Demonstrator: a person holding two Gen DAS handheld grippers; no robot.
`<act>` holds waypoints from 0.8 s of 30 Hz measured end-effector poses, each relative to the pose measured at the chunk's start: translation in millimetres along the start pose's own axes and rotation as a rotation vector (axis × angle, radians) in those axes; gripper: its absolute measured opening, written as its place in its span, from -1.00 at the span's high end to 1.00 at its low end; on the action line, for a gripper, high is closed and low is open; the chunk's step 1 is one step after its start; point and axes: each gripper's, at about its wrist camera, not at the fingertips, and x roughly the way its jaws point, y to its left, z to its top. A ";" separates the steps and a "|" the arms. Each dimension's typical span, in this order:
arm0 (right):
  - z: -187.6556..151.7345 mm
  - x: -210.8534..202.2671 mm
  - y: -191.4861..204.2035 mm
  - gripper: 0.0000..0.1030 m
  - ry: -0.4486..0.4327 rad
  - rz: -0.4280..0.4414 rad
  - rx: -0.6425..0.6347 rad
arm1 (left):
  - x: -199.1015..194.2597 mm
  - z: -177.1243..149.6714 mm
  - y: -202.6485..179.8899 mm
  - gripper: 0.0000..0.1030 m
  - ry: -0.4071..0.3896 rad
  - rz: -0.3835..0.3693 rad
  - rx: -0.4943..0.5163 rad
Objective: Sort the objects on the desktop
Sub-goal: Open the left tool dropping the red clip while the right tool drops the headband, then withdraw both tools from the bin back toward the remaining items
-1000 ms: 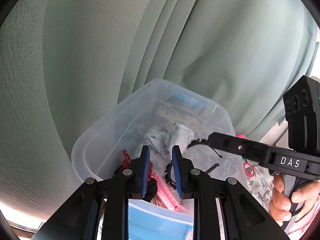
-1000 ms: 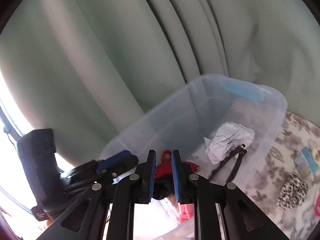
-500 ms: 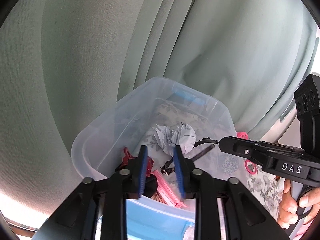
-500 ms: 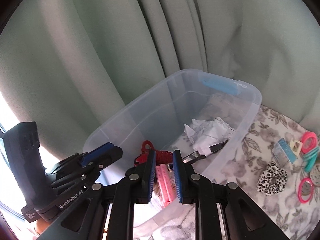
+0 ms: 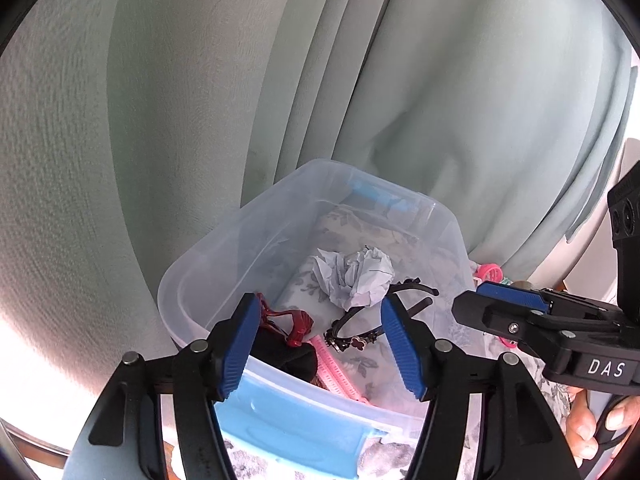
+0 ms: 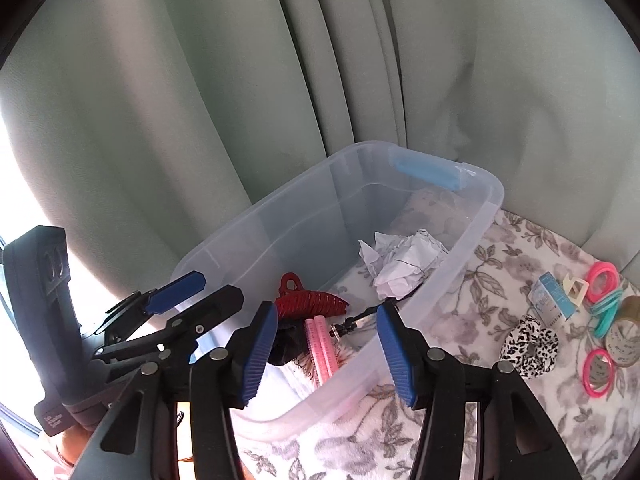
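A clear plastic bin [image 5: 188,280] [image 6: 480,216] holds crumpled paper [image 5: 352,276] [image 6: 404,264], a black headband [image 5: 360,328], a red hair claw [image 5: 288,320] [image 6: 308,300], pink combs [image 5: 336,372] [image 6: 320,344] and a black item [image 5: 288,352]. My left gripper [image 5: 320,344] is open and empty above the bin's near end. My right gripper [image 6: 326,352] is open and empty over the bin's near edge. Each gripper shows in the other's view, the right [image 5: 500,308] and the left [image 6: 188,300].
On the floral cloth [image 6: 460,320] right of the bin lie a leopard scrunchie [image 6: 530,344], pink rings [image 6: 598,372], teal rings [image 6: 608,308], a small blue card [image 6: 552,296], a white clip [image 6: 574,286] and a tape roll [image 6: 624,340]. Green curtains [image 6: 240,100] hang behind.
Both grippers have opened wide. The black headband, earlier in the right gripper, now lies in the bin. Both grippers have drawn back from the bin.
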 end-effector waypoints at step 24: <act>-80.0 -130.9 -151.9 -0.30 -0.187 -0.270 0.350 | -19.3 -3.1 -146.1 -0.34 -0.044 -0.060 0.260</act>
